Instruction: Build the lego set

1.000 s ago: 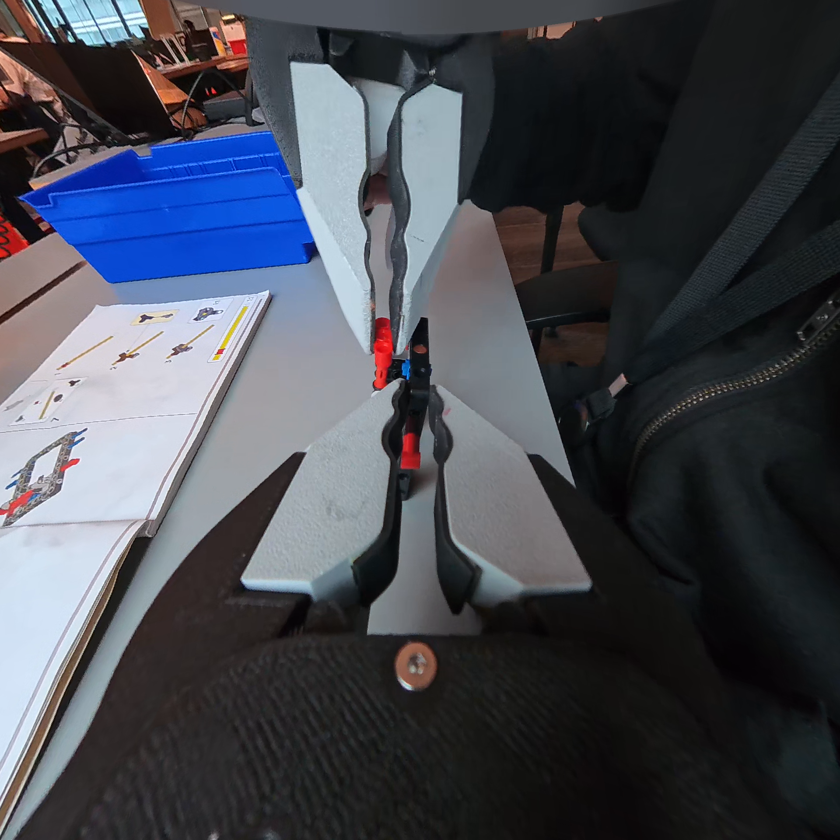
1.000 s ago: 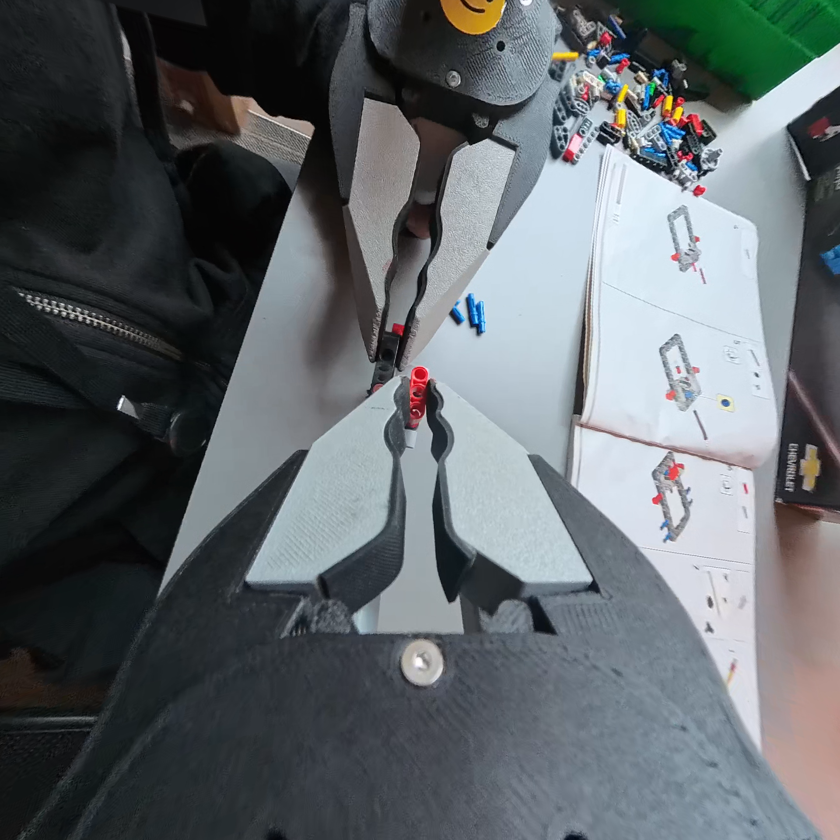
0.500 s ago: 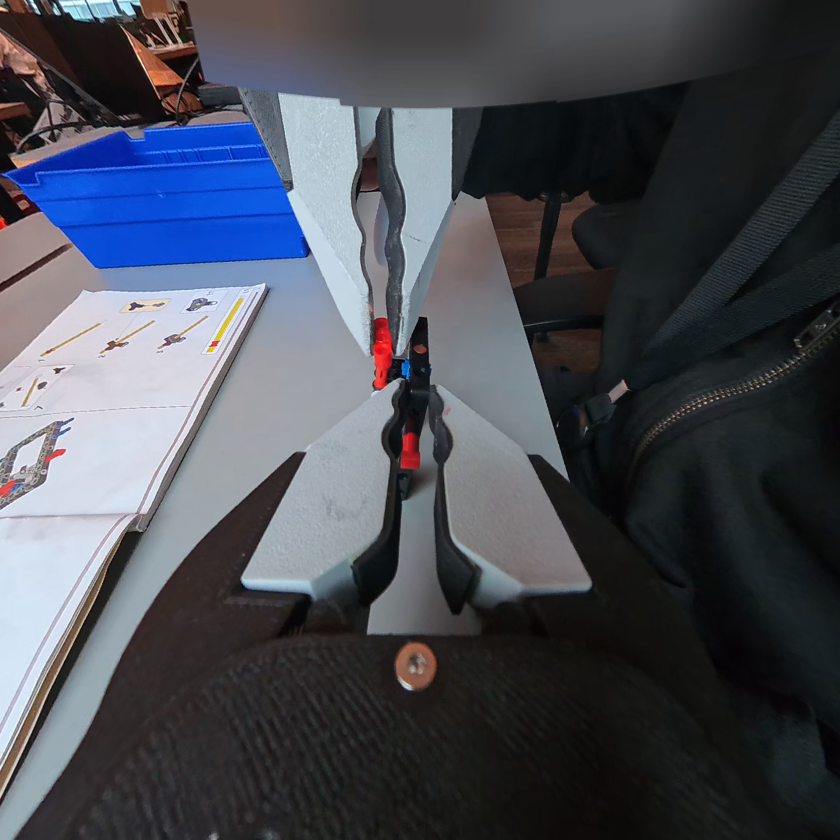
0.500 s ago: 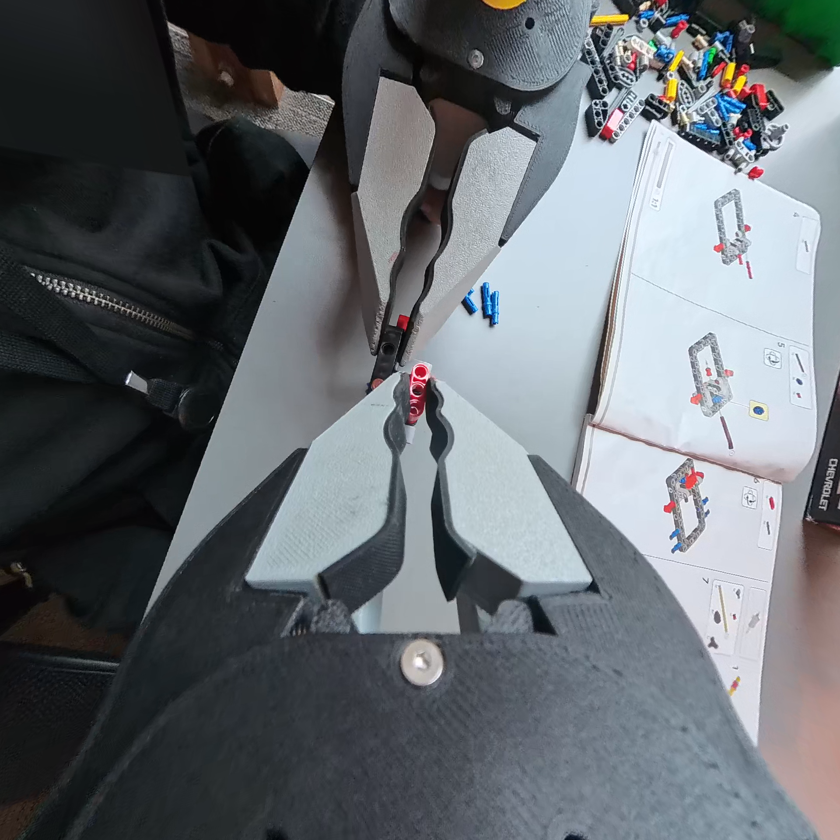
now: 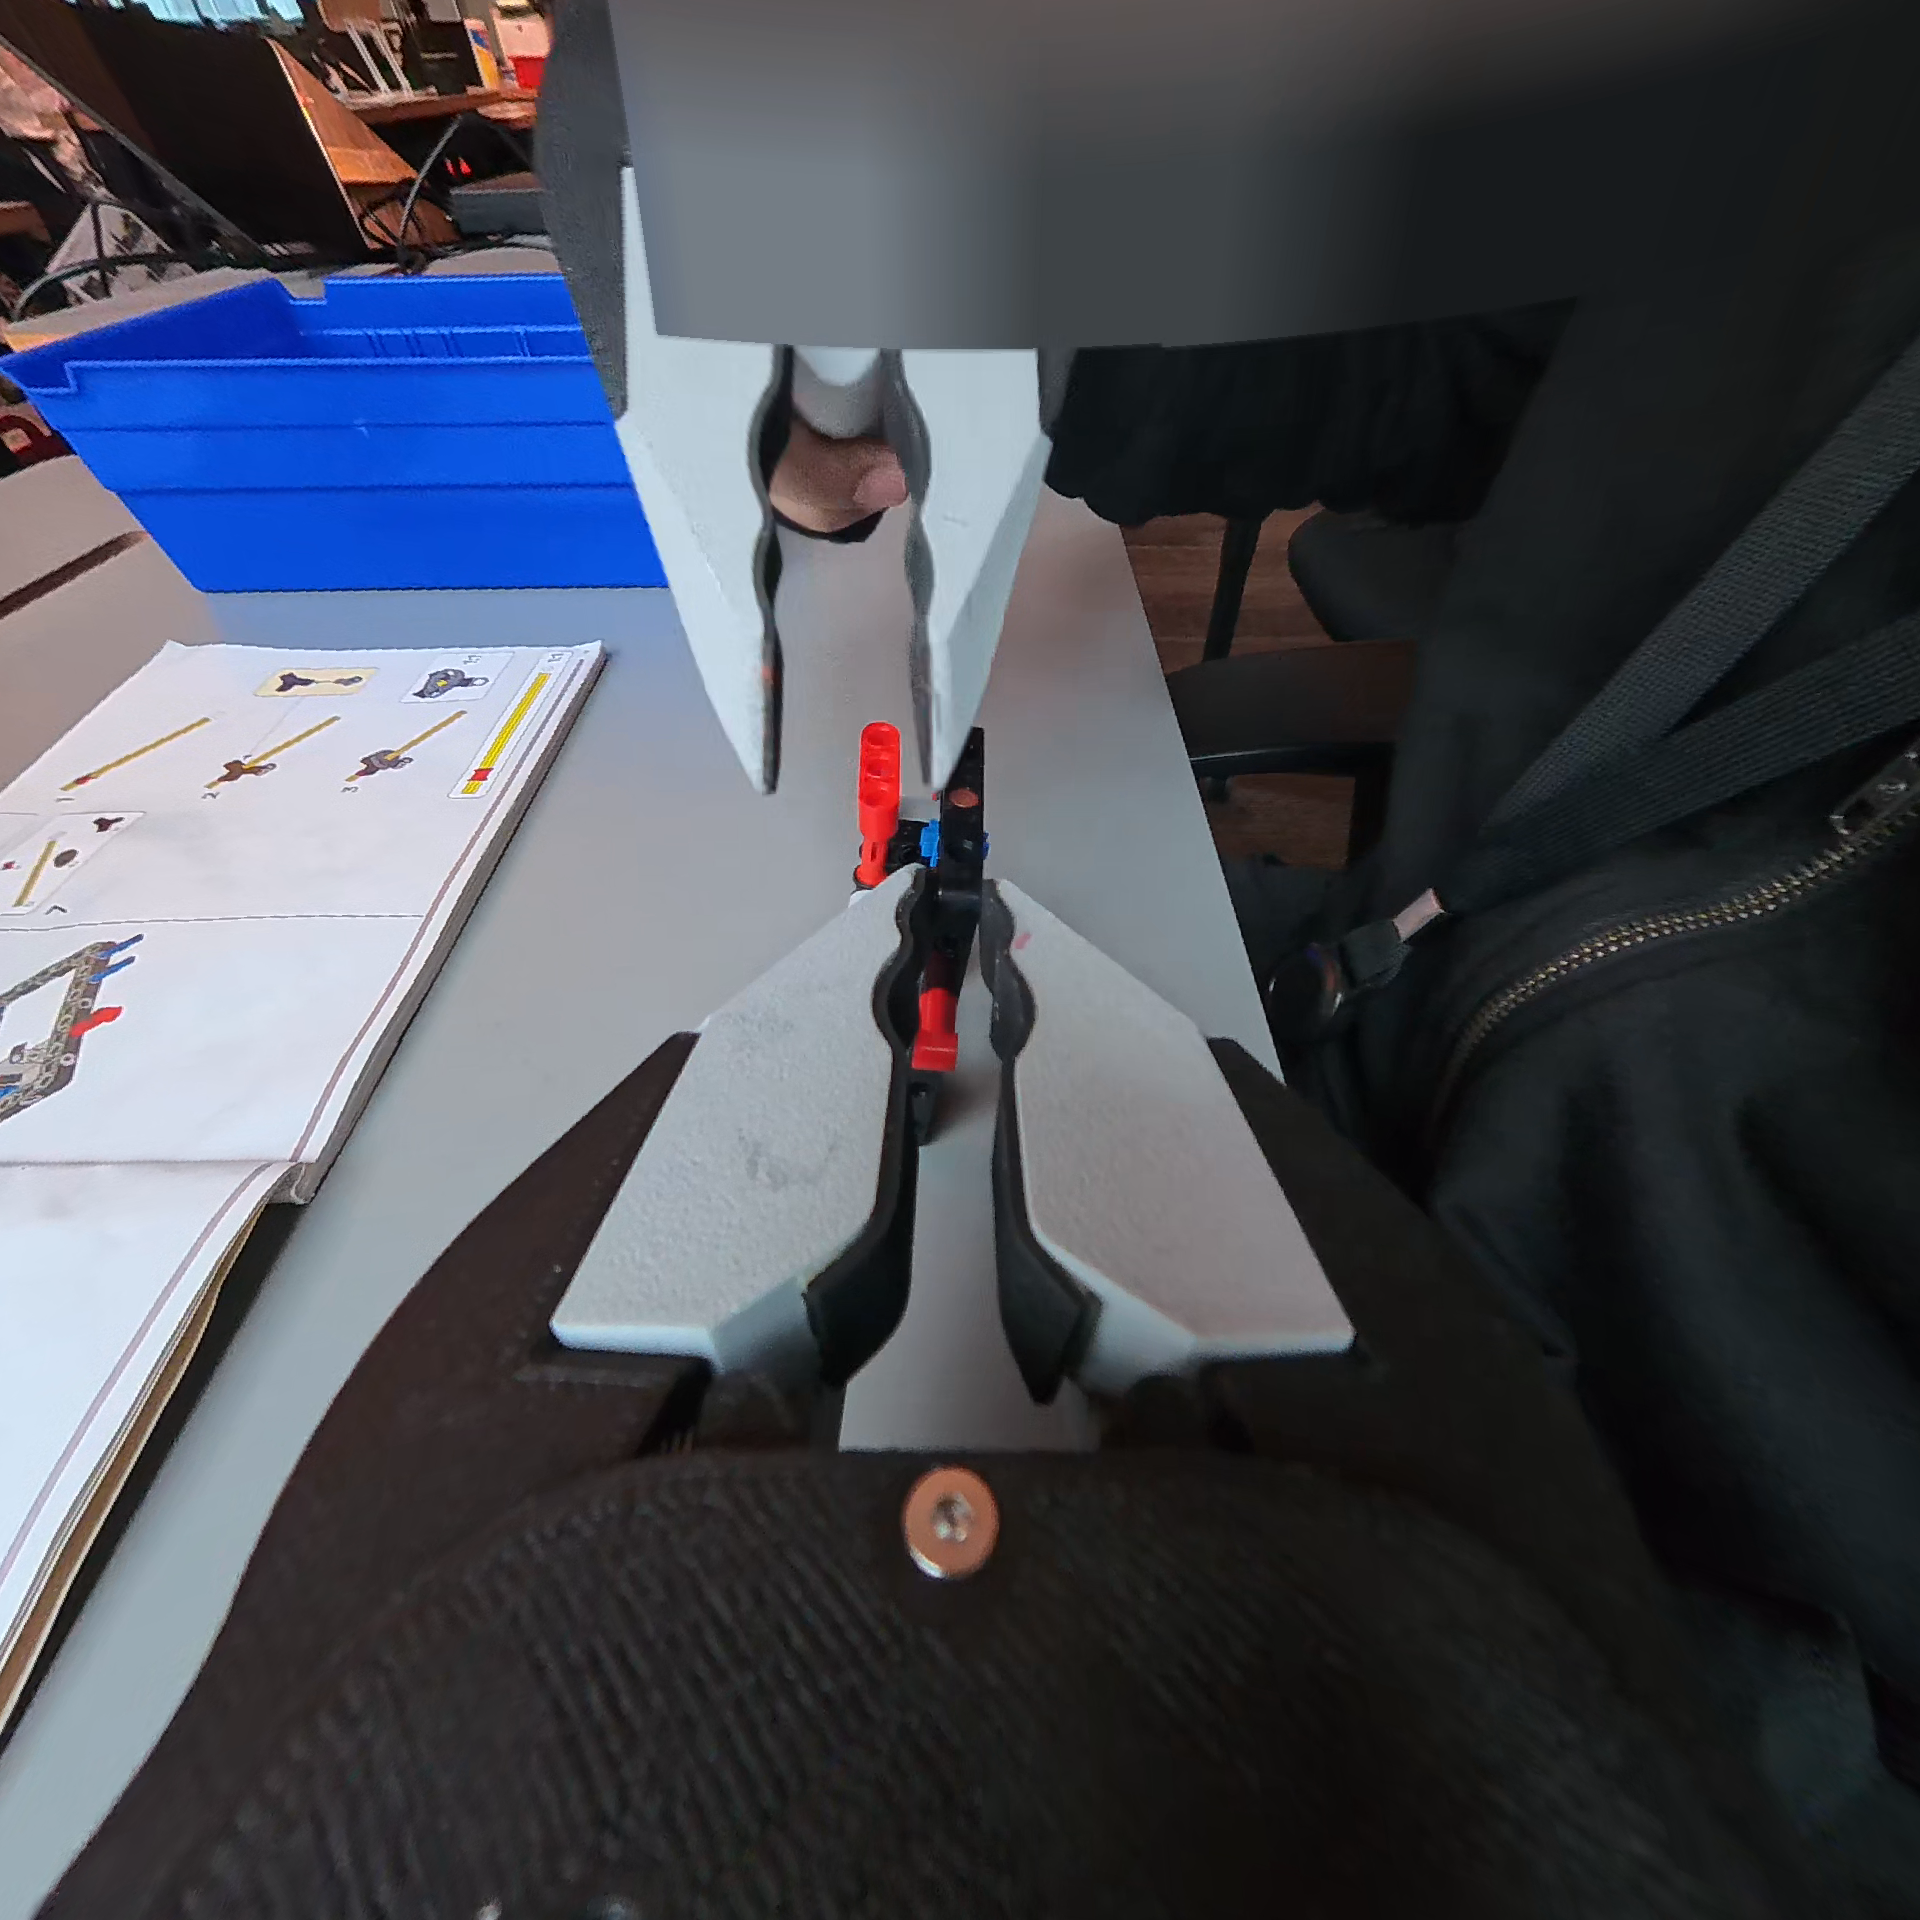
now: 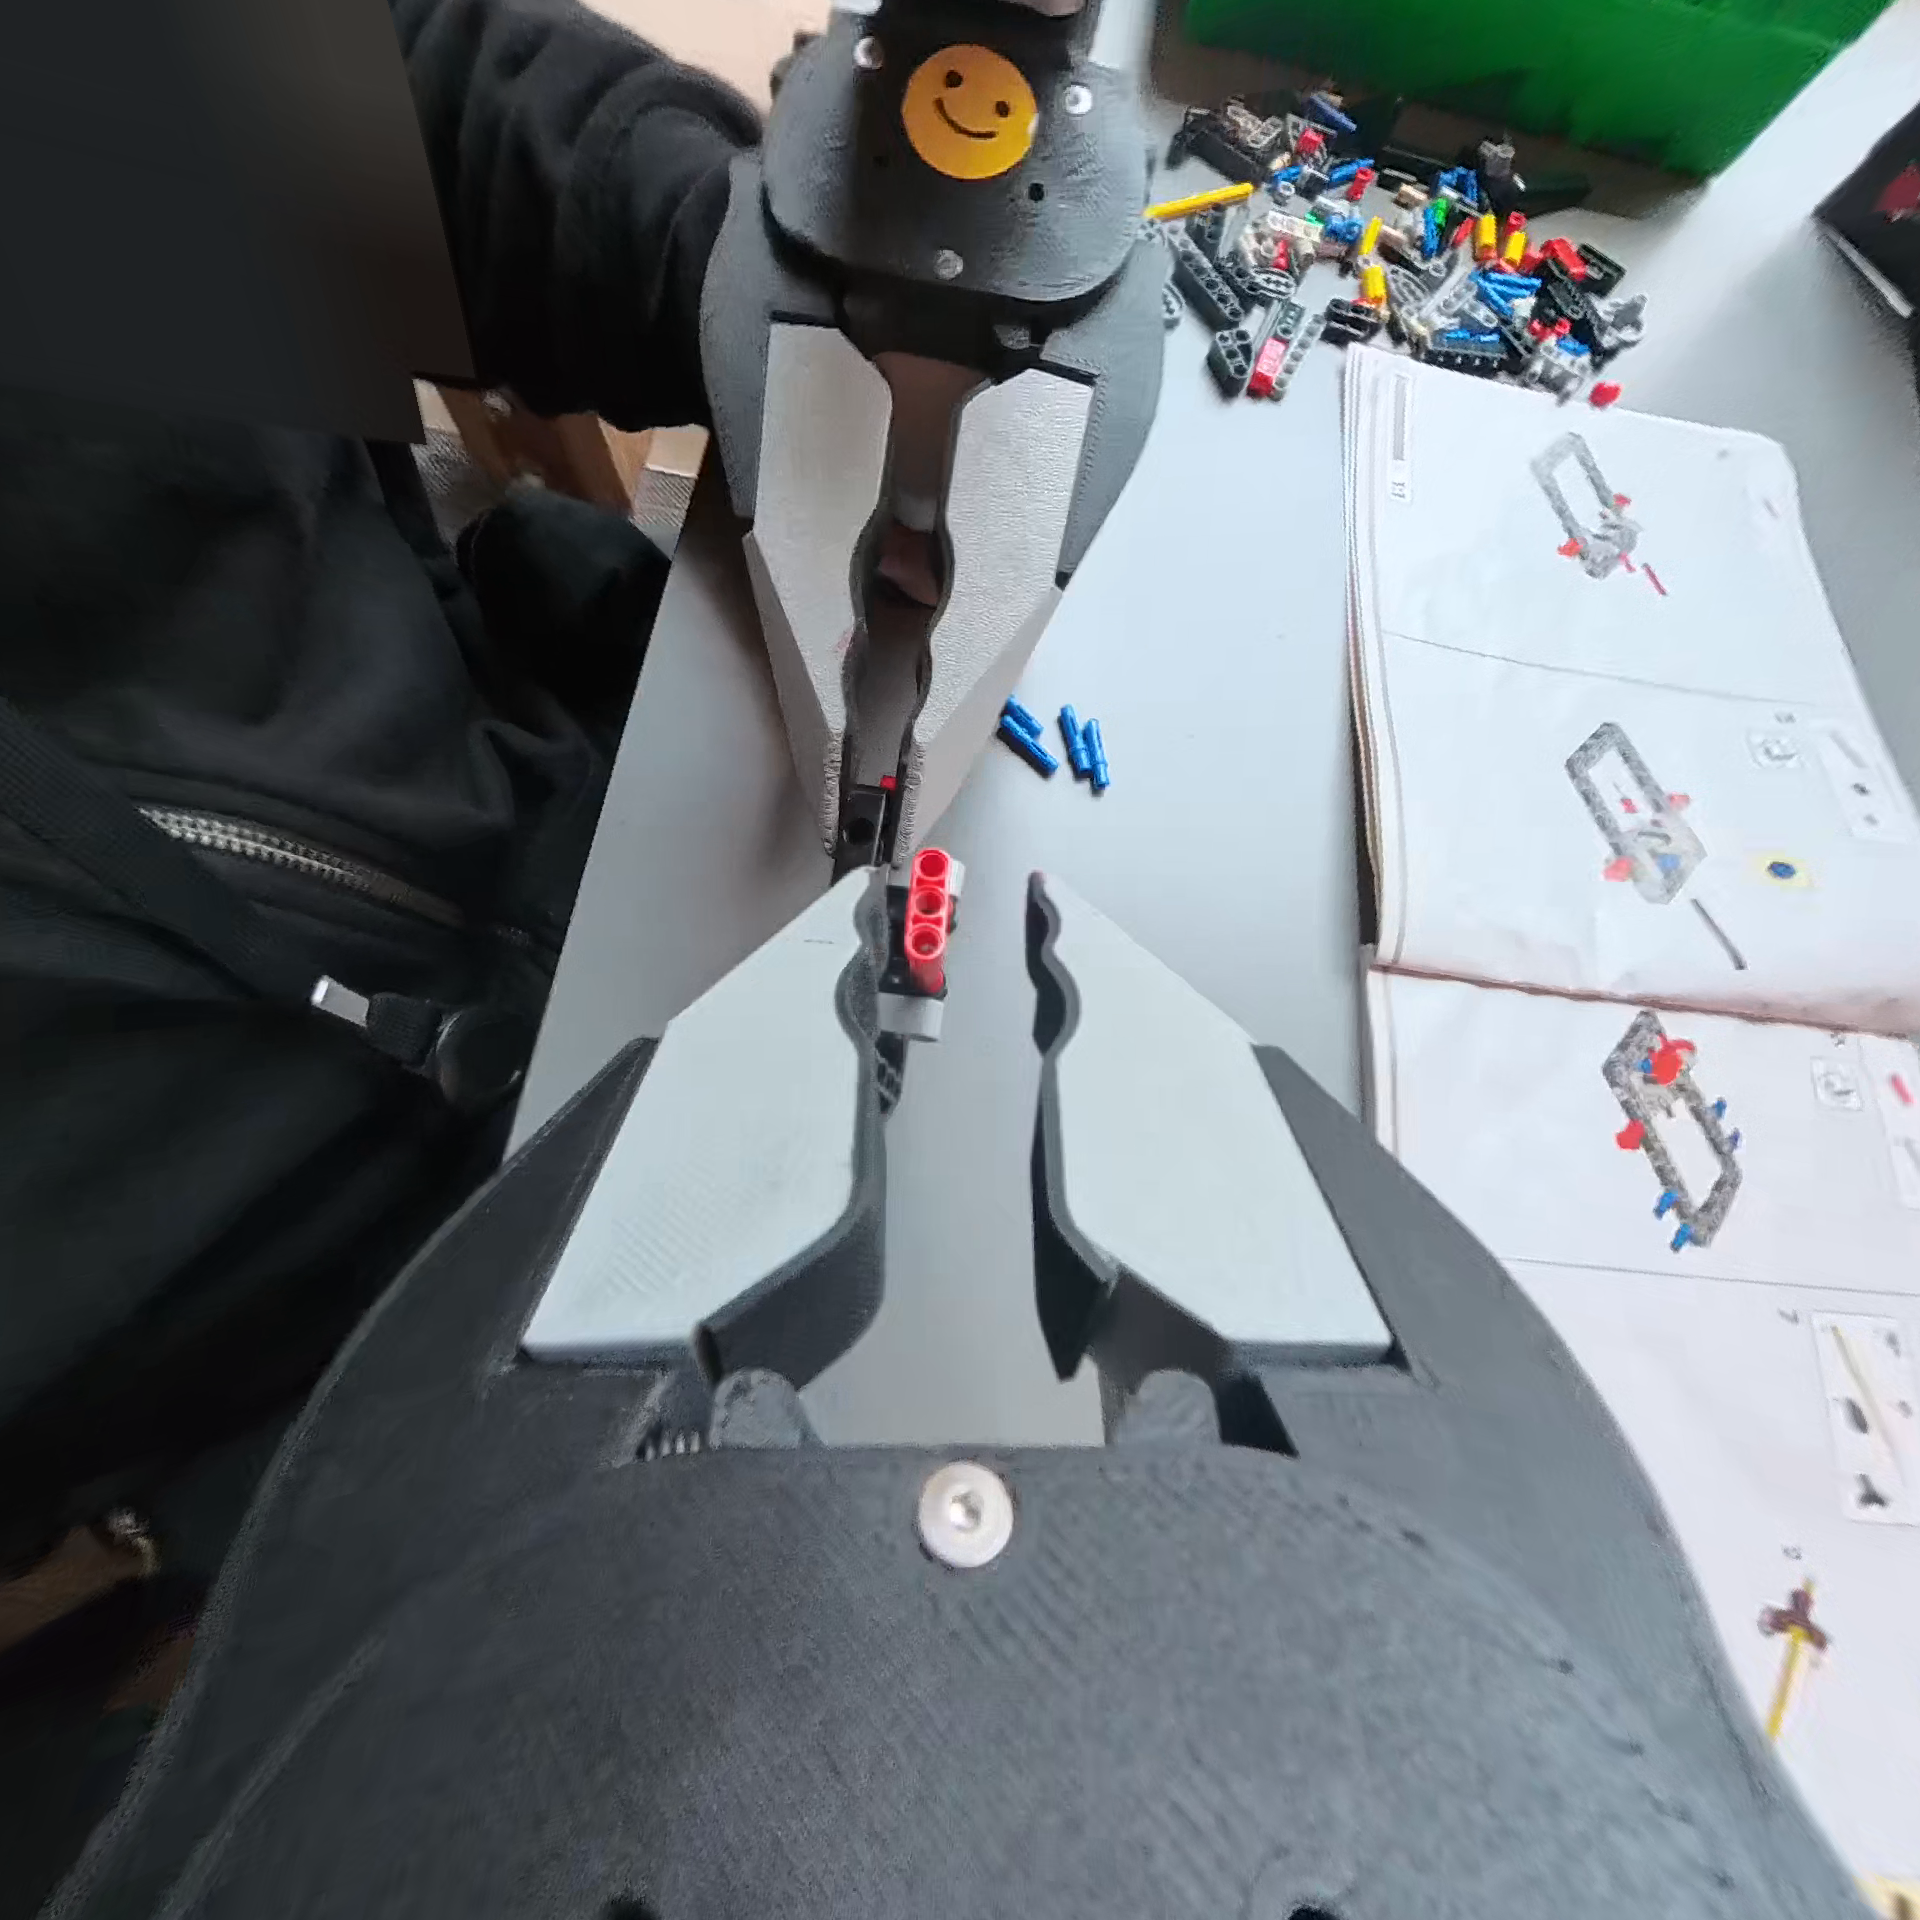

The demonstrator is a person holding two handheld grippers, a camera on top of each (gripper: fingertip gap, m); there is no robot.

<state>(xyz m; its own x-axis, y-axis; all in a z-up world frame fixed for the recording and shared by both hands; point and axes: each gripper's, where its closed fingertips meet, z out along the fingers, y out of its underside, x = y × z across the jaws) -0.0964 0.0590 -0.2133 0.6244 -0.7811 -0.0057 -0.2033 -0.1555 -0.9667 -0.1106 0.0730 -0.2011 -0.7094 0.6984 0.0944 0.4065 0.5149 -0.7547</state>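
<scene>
My left gripper (image 5: 948, 888) is shut on a black lego assembly (image 5: 961, 821) that carries a red pin and a blue pin, and holds it above the grey table (image 5: 644, 935). A red three-hole connector (image 5: 878, 774) sits on the assembly's left side. My right gripper (image 5: 847, 774) comes from the far side, jaws open, with the red connector between them and not clamped. In the right wrist view the right gripper (image 6: 948, 883) is open, the red connector (image 6: 928, 914) lies close to its left finger, and the left gripper (image 6: 871, 836) holds the black beam (image 6: 862, 821).
An open instruction booklet (image 5: 260, 883) lies to the left, also in the right wrist view (image 6: 1610, 727). A blue bin (image 5: 343, 447) stands behind it. Loose blue pins (image 6: 1060, 743), a pile of lego parts (image 6: 1403, 270) and a green bin (image 6: 1507, 62) lie beyond. A person's black jacket (image 5: 1662, 1039) is beside the table edge. Both grippers' tips are close together, under 4 cm apart.
My right gripper has opened and let go of the red connector, which stays attached to the assembly. My left gripper still holds the assembly in place.
</scene>
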